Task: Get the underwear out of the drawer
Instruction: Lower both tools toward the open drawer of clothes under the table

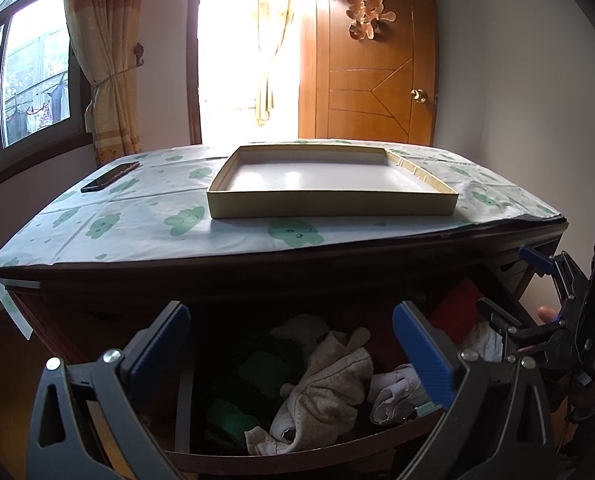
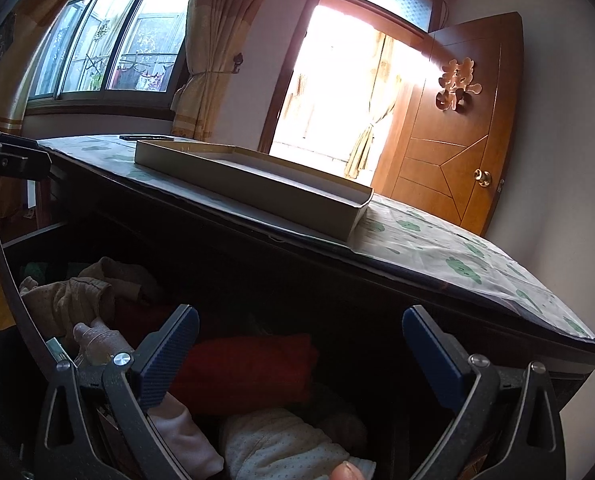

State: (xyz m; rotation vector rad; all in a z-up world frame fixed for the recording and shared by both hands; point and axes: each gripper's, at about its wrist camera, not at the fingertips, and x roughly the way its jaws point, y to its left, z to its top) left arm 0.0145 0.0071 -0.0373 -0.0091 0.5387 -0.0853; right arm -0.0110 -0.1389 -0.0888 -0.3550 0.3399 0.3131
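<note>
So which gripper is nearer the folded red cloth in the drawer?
Right. The right gripper hangs directly over the folded red cloth, jaws open. The left gripper hangs over the beige dotted garment, left of it.

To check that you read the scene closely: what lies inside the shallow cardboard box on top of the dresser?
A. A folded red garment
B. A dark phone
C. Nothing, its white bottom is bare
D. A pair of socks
C: the shallow cardboard box shows only its bare white bottom in the left wrist view; the dark phone lies apart on the patterned cloth, and the red garment is down in the open drawer.
</note>
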